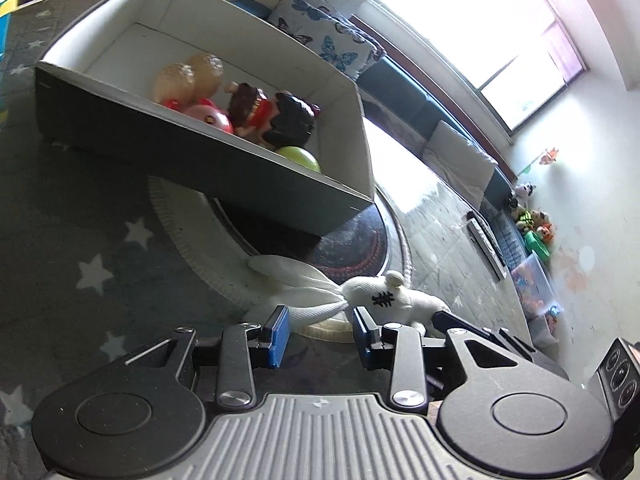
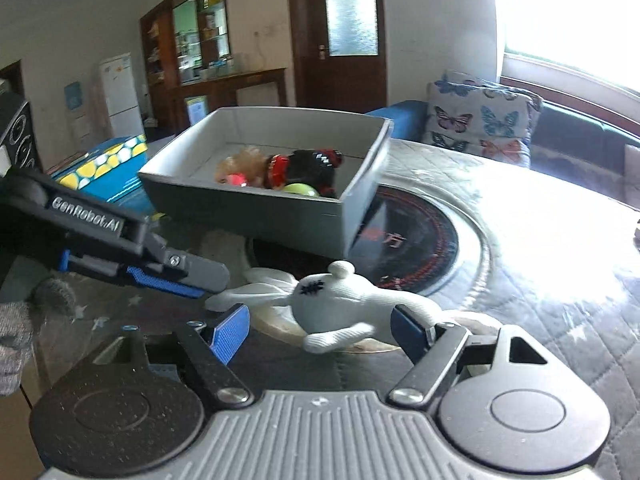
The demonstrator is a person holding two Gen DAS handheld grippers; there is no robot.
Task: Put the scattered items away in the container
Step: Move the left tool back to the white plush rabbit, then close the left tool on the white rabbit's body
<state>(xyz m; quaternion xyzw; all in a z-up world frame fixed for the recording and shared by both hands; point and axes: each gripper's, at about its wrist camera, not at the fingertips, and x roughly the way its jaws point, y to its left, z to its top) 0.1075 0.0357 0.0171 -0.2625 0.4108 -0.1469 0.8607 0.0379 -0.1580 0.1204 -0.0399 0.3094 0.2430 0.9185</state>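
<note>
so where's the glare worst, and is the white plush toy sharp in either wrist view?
Left wrist view: the window is blown out, with glare across the quilted mat; the white plush toy is fairly sharp. Right wrist view: the window corner and mat at right are washed out; the toy's near limb is smeared.

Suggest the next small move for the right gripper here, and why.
Probably close the right gripper on the white plush toy: its open jaws already straddle the toy's body, which lies outside the box with the other toys.
</note>
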